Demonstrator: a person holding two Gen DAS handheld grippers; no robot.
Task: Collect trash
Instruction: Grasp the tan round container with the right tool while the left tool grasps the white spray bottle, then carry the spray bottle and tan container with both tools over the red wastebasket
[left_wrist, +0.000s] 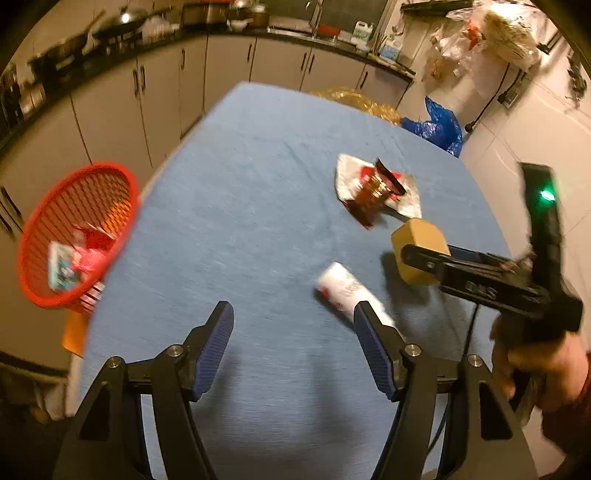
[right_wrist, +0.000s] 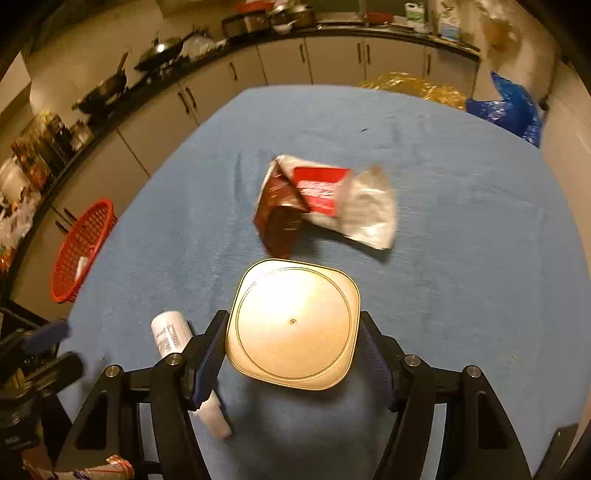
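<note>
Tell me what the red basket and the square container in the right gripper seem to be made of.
Red basket: likely molded plastic, matte, with an open lattice wall. Square container between the right gripper fingers: possibly glossy plastic or metal; its smooth base glares under the light.

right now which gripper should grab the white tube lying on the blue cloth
Left. The left gripper is open and empty, with the white tube just past its right finger. The right gripper is shut on the tan square container.

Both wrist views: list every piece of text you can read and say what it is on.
None is readable.
White tube: dark print, too blurred.
Red-and-silver wrapper: white lines on the red panel, blurred.
Right gripper: pale marking on its body, illegible.
Packets in the red basket: blurred.
</note>
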